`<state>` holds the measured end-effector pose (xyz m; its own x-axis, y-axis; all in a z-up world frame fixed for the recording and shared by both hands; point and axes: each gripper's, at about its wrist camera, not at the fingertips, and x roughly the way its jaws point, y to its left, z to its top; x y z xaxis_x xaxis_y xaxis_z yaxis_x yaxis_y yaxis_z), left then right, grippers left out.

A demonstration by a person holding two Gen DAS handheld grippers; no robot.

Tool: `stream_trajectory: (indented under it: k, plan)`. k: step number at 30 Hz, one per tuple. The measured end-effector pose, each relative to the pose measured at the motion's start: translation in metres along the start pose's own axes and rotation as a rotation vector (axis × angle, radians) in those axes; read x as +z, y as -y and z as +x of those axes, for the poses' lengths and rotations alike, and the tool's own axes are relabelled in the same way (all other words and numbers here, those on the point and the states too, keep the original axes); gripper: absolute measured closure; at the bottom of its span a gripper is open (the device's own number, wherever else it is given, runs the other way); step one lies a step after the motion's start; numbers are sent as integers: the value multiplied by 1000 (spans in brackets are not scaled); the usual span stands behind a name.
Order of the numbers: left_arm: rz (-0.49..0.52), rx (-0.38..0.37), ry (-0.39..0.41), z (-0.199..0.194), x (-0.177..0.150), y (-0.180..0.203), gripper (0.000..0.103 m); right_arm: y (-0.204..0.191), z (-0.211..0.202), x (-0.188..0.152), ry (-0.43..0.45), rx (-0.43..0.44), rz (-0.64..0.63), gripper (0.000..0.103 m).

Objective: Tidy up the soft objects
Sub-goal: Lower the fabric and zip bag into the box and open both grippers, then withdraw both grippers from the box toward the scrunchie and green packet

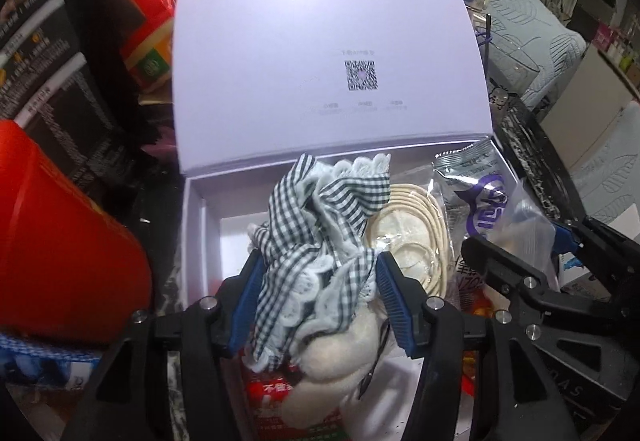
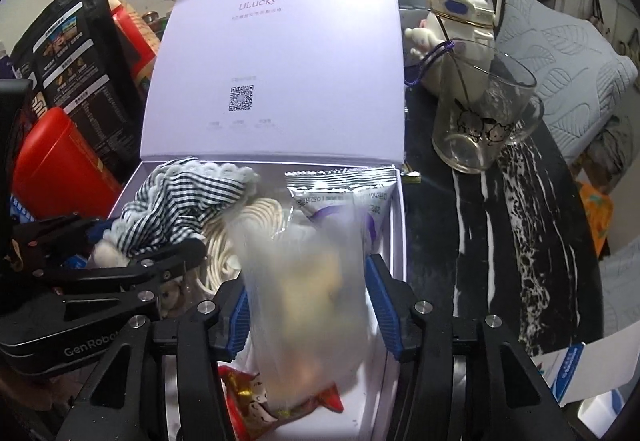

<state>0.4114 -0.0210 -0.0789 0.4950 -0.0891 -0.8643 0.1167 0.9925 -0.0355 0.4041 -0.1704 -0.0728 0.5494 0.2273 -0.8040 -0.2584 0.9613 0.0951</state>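
Observation:
An open lilac box [image 1: 200, 225] [image 2: 400, 225] with its lid upright holds soft items. My left gripper [image 1: 320, 297] is shut on a black-and-white checked cloth with lace trim [image 1: 320, 225], held over the box; the cloth shows in the right wrist view [image 2: 176, 209]. A white fluffy piece [image 1: 332, 353] hangs under it. My right gripper [image 2: 306, 301] is shut on a clear plastic bag [image 2: 304, 281] with yellowish contents, over the box's right side; the bag shows in the left wrist view [image 1: 520, 225]. Cream cord coils [image 1: 416, 225], a silver-purple packet [image 2: 340, 197] and red snack packets [image 2: 248, 397] lie in the box.
A glass mug [image 2: 480, 121] and a white bottle with a handle [image 2: 460, 5] stand right of the box on a black marble table [image 2: 520, 241]. A red container [image 1: 60, 241] and black bags [image 1: 60, 81] crowd the left. A blue-white carton [image 2: 580, 373] lies at front right.

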Motion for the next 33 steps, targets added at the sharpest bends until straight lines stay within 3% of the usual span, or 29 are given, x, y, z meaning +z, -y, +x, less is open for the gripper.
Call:
stream_trajectory:
  k: [3,7,12,24,27,33]
  plan:
    - [11,20,20,-7,1,3,45,2,-4,-2,-5,9,9,46]
    - [10,49,56,-19,1,4,34,5,-11,0,2,20,37,46]
    - [29,113,134,-46,1,7,33,5,-28,1,38,23,43,46]
    - [39,22,317,-126,-14,5,33,-14,-98,1,204,9,-6,45]
    - [38,-2,377,-149,-23,5,33,-20,-122,-1,261,16,-28,40]
    - [46,-33,454,-185,-44,8,33,-37,-162,-19,327,13,-63,39]
